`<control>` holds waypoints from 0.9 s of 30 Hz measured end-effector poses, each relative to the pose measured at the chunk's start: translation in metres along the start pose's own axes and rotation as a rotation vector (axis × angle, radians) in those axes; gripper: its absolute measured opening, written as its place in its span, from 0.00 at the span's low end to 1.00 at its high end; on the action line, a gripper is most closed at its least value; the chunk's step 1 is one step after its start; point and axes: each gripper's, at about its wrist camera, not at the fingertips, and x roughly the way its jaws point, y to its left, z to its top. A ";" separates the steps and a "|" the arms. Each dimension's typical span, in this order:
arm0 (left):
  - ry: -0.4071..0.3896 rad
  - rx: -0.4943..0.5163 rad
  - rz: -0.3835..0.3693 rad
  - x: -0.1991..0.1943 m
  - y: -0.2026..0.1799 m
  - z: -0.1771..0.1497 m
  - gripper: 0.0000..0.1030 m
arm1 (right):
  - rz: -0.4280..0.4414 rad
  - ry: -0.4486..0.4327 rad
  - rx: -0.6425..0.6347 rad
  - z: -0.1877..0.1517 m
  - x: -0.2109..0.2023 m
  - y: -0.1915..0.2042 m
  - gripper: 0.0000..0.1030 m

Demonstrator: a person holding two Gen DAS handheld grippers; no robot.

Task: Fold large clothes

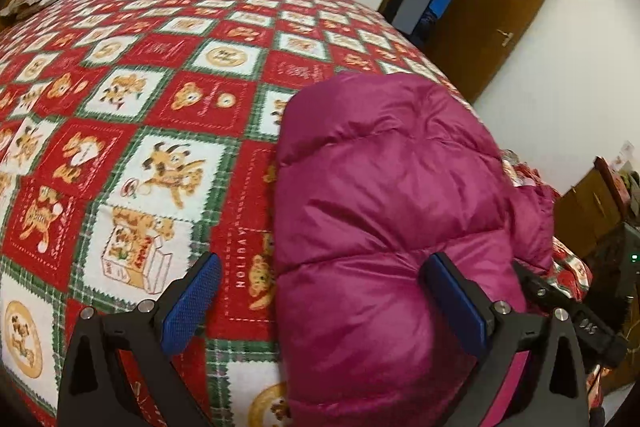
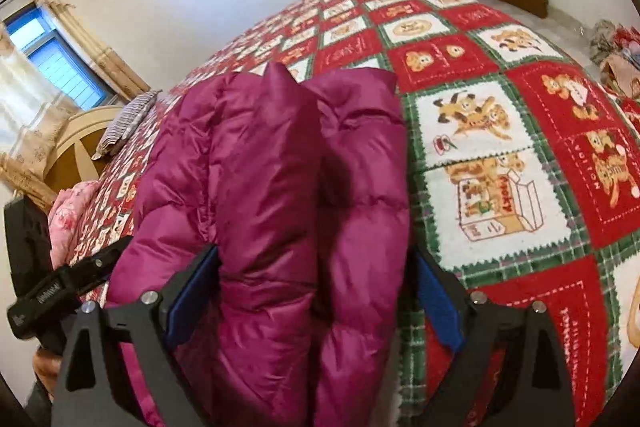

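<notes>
On the bed [image 1: 152,99] lies a folded pink puffy coat [image 1: 384,195]. The left gripper [image 1: 322,301] has its jaws wide, gripping nothing. The right gripper [image 2: 316,297] has wide jaws either side of the coat, not squeezing it

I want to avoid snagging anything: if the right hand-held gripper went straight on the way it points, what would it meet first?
Most likely the magenta puffer jacket: the open right hand-held gripper already has its folded bulk between its fingers, though depth is unclear.

Left tongs [image 1: 320,301], right tongs [image 2: 316,291]: black angular arms, blue textured pads (silver screws at pivots).
</notes>
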 end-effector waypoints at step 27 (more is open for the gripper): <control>0.114 -0.017 -0.140 0.038 -0.020 -0.005 0.92 | 0.031 0.037 -0.120 -0.002 0.015 0.021 0.73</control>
